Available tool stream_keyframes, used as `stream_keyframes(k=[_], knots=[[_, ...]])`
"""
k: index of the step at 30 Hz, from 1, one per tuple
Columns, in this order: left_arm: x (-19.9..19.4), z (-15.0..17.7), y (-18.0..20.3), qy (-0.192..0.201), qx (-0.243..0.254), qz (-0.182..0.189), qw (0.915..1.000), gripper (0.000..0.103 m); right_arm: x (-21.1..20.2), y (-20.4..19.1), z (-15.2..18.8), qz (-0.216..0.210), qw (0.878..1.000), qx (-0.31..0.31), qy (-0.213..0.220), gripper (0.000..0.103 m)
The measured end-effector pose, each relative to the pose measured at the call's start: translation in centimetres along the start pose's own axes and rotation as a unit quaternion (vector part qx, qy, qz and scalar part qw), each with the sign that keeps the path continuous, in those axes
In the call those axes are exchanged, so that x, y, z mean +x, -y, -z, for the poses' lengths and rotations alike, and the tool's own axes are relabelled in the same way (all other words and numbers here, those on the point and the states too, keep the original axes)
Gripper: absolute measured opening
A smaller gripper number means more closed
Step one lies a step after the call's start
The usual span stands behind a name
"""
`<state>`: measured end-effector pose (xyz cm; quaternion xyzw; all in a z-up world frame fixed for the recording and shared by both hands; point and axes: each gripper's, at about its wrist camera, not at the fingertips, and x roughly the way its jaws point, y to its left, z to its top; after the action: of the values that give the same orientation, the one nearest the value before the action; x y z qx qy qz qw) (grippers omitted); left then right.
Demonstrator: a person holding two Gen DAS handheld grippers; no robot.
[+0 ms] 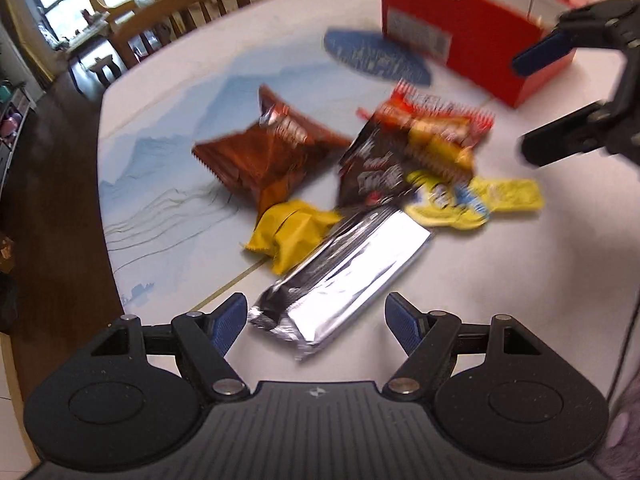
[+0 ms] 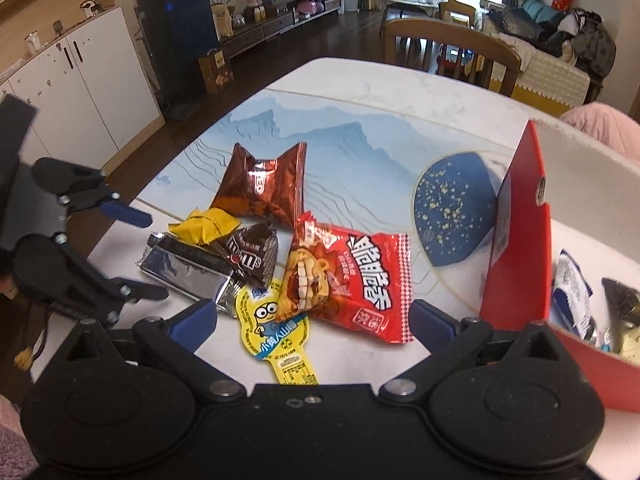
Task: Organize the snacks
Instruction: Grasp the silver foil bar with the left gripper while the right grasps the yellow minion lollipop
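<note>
Silver foil on the long bar shows between the wide-spread, empty fingers of the left gripper, which seems lined up to close on its near end. It lies at the edge of a loose snack heap on the counter, partly under a yellow packet and a brown M&M's bag, probably tipped out for sorting into the red box. The right gripper also stands wide and empty, over the red noodle bag and a yellow lollipop. Only the right wrist view looks inside the box, where some packets already lie; the left view shows just its outer wall.
</note>
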<state>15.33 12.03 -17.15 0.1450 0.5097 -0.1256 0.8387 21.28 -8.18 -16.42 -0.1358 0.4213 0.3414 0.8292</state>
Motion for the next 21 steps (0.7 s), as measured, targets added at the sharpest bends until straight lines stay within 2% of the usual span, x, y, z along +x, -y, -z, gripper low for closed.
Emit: stream_keyframes(k=[4,7,12,14,21], knots=[[1.2,-0.4,-1.4,-0.012,-0.008,0.028,0.9995,0.076,0.8,0.4,0.7,-0.016,1.0,0.01,-0.02,0.101],[1.4,-0.6,-1.3,-0.011,0.005,0.041,0.9991,0.076,1.8,0.1,1.3,-0.032,0.999,0.003,-0.04,0.098],[1.4,-0.5,-0.4,-0.013,0.018,0.056,0.9982,0.076,3.7,-0.8,2.0,-0.045,0.996,-0.026,-0.066,0.086],[1.1,-0.4,0.1,-0.009,0.022,0.066,0.9975,0.076,4.4,-1.3,2.2,-0.043,0.996,-0.046,-0.07,0.08],[-0.1,0.6,2.5,-0.013,0.047,0.109,0.9929,0.076,5.3,-1.4,2.3,-0.038,0.993,-0.092,-0.069,0.072]])
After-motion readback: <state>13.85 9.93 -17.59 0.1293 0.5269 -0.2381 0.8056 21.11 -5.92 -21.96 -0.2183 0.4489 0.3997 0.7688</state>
